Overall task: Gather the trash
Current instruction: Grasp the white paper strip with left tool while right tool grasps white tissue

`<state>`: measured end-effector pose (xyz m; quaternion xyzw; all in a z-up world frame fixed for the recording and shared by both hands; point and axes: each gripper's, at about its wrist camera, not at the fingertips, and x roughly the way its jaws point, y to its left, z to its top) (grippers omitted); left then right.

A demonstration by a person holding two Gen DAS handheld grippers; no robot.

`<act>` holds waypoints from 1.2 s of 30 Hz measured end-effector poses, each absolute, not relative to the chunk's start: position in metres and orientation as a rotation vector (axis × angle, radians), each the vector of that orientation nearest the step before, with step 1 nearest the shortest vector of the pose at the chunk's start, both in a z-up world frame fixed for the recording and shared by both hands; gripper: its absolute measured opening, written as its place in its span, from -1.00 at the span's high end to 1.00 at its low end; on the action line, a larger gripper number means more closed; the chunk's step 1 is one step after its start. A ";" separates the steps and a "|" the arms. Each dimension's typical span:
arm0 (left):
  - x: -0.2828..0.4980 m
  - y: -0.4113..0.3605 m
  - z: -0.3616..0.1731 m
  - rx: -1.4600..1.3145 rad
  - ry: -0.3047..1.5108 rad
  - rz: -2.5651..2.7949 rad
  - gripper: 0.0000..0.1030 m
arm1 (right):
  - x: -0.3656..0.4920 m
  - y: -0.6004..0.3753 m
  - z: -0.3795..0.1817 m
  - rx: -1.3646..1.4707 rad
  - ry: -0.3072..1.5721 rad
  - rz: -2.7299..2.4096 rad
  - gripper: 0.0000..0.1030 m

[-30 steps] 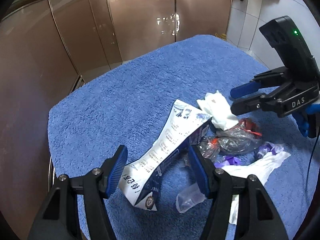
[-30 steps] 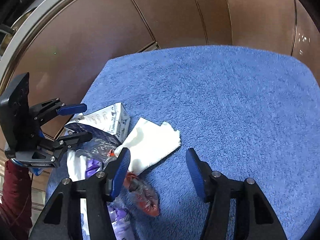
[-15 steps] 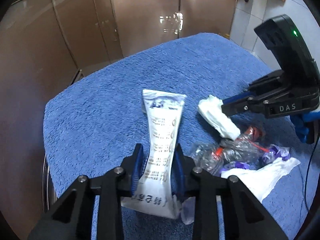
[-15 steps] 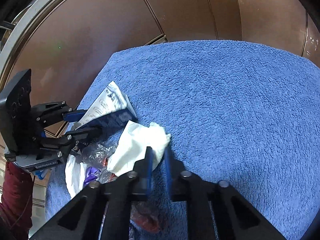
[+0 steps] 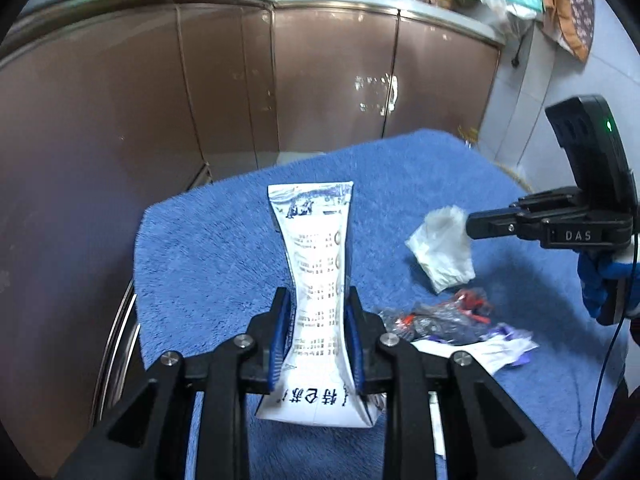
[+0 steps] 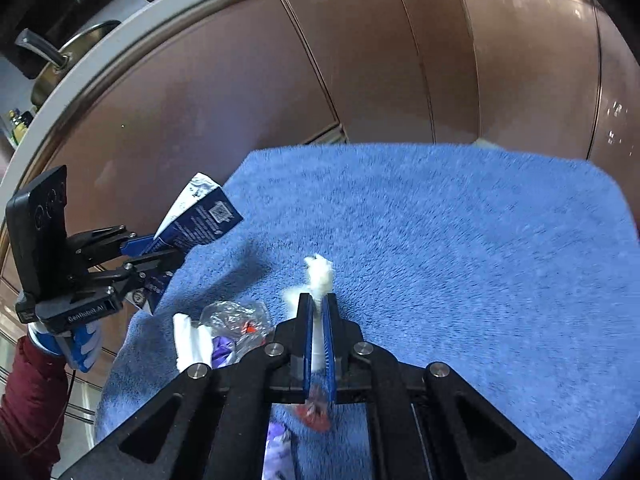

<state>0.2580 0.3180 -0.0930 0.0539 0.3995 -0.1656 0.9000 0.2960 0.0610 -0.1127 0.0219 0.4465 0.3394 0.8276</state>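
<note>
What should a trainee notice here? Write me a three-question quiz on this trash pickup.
1. True or false: the left tool grips a milk carton.
2. What does the right tool pinch? A) paper tissue B) plastic wrapper C) nothing
3. Fill in: the leftover trash lies on a blue ____.

Key: 1 true. 2 A, the paper tissue. 3 towel, where the plastic wrapper lies.

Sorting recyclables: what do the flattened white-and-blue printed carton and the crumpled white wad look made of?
Flattened white-and-blue printed carton: likely coated paperboard; sharp creases, slight sheen. Crumpled white wad: probably tissue paper; matte, soft wrinkles.
</note>
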 end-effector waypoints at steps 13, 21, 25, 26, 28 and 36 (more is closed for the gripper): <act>0.209 0.298 -0.048 0.053 0.732 -0.348 0.52 | 0.258 0.027 -0.070 0.012 0.881 0.667 0.90; 0.208 0.304 -0.065 -0.001 0.735 -0.359 0.52 | 0.282 0.037 -0.118 0.002 0.983 0.620 0.33; 0.207 0.307 -0.071 -0.028 0.732 -0.371 0.52 | 0.298 0.051 -0.139 -0.021 1.021 0.585 0.02; 0.206 0.308 -0.072 -0.034 0.732 -0.374 0.52 | 0.303 0.056 -0.145 -0.034 1.033 0.567 -0.03; 0.205 0.309 -0.075 -0.040 0.733 -0.380 0.52 | 0.309 0.064 -0.153 -0.052 1.045 0.547 -0.06; 0.200 0.314 -0.077 -0.047 0.729 -0.371 0.52 | 0.315 0.078 -0.162 -0.134 1.013 0.484 0.20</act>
